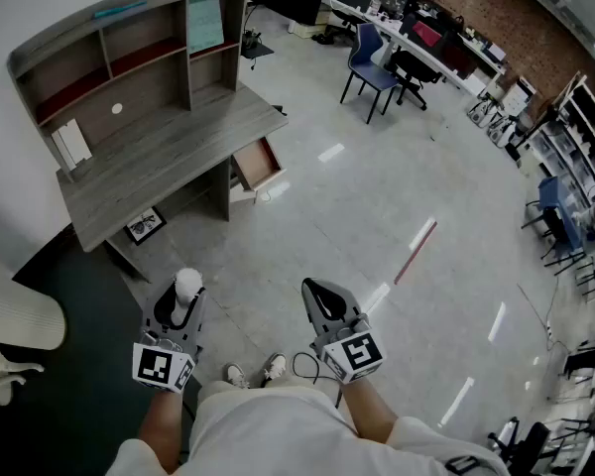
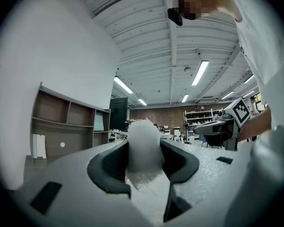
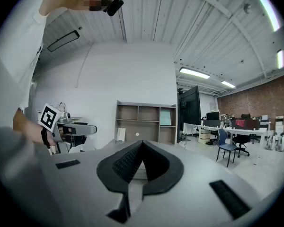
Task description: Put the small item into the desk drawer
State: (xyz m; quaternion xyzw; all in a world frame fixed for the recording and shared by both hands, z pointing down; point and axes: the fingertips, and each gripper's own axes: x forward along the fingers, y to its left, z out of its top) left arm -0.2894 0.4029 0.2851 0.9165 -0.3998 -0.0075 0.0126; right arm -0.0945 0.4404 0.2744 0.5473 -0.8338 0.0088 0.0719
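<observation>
My left gripper point(image 1: 185, 292) is shut on a small white rounded item point(image 1: 187, 284), which fills the gap between the dark pads in the left gripper view point(image 2: 143, 148). My right gripper point(image 1: 315, 293) is shut with nothing in it; its jaws meet at the tip point(image 3: 141, 145). Both are held low in front of me, well short of the grey desk point(image 1: 169, 152) with its shelf hutch. The desk drawer point(image 1: 256, 163) stands pulled open at the desk's right end. The desk also shows far off in the right gripper view point(image 3: 146, 122).
A white chair back point(image 1: 15, 320) is at my left. A framed picture point(image 1: 144, 225) leans on the floor under the desk. Blue and black chairs point(image 1: 375, 67) and work tables stand far behind. Pale floor lies between me and the desk.
</observation>
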